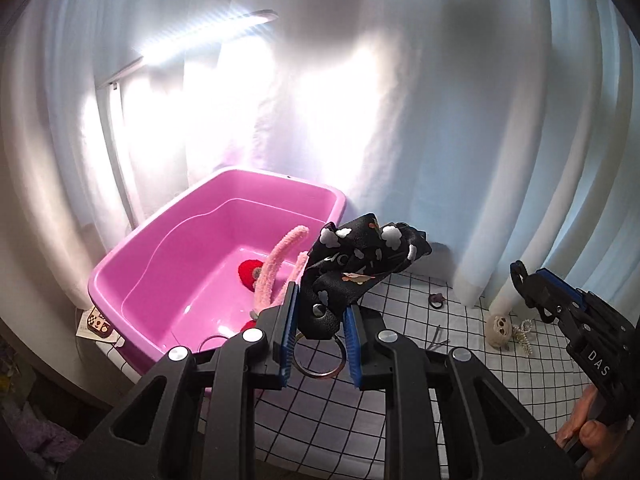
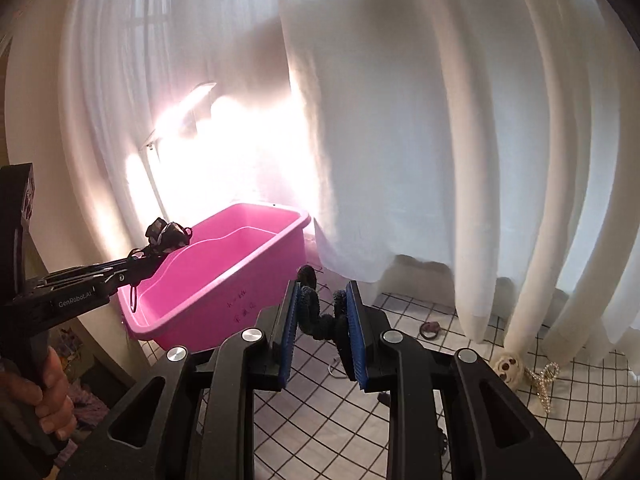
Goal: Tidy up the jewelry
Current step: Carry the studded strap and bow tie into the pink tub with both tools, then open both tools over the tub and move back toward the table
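Two pieces are off the table at once. A black fabric keychain strap printed with white clouds [image 1: 360, 264], its metal ring [image 1: 318, 356] dangling below, is pinched between the blue pads of the left gripper [image 1: 320, 344], just beside the near rim of the pink plastic tub [image 1: 224, 208]. A black fuzzy coiled hair tie [image 2: 320, 312] is clamped in the right gripper [image 2: 324, 340]. Inside the tub lie a pink fluffy band [image 1: 276, 268] and something red [image 1: 249, 272] (unclear what). On the white grid-checked cloth [image 1: 420, 360] sit a small dark hair tie [image 2: 430, 328], a cream skull-faced charm [image 2: 508, 368] and a pearly claw clip [image 2: 542, 384]. White curtains [image 2: 440, 140] hang close behind.
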The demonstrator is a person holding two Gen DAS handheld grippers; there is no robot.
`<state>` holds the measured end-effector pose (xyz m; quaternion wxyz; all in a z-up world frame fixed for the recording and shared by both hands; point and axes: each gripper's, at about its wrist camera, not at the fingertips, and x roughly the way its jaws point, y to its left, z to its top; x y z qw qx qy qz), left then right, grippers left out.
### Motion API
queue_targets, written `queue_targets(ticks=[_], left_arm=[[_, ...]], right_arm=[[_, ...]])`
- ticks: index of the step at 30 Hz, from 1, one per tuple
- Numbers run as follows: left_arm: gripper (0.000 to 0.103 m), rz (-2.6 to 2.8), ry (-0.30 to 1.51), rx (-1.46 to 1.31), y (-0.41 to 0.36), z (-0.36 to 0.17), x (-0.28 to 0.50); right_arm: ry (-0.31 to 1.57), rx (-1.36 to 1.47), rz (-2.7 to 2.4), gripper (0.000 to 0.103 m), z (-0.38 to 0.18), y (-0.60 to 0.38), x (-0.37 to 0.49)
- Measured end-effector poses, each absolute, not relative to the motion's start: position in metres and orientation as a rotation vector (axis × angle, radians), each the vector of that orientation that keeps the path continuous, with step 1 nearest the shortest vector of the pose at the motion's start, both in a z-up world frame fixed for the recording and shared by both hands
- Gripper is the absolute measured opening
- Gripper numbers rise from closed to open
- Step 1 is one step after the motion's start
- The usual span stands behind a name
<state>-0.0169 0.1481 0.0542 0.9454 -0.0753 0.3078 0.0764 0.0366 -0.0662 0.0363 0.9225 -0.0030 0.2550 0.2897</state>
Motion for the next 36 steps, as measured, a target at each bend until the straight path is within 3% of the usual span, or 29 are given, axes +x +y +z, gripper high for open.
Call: queue_targets(ticks=[12,25,27,28,29,31,32,36], left_arm=[[0.021,0.347,0.731,-0.289,0.253,0.016,0.027],[0.022,0.49,0.835,-0.433,0.29,-0.017,0.04],[0.024,0.509,0.845,-0.44,0.291,-0.018,0.042],[0.024,0.519,0.849,-0.443,0.291,-0.019,0.042],[0.032,0.529,0.854,-0.445,0.291,-0.019,0.043],[0.066,0.559,0.858,-0.446,0.291,-0.019,0.042],[0.091,0.579,0.848,-0.447,0.292,-0.018,0.04],[0.091,0.601,0.821,-0.441,0.293,-0.009,0.033]], right_arm=[[0.641,-0.076,0.858,0.023,0.037,0.093,0.14],[0.841,-0.259,0.969,0.024,0.003,0.188,0.184],[0.859,-0.279,0.969,0.04,0.001,0.194,0.187],[0.854,-0.284,0.966,0.057,0.002,0.197,0.19],[0.85,-0.289,0.962,0.065,0.002,0.201,0.193],[0.843,-0.298,0.945,0.065,0.003,0.201,0.196],[0.845,-0.302,0.937,0.065,0.002,0.197,0.196],[0.855,-0.281,0.92,0.065,0.003,0.189,0.199]])
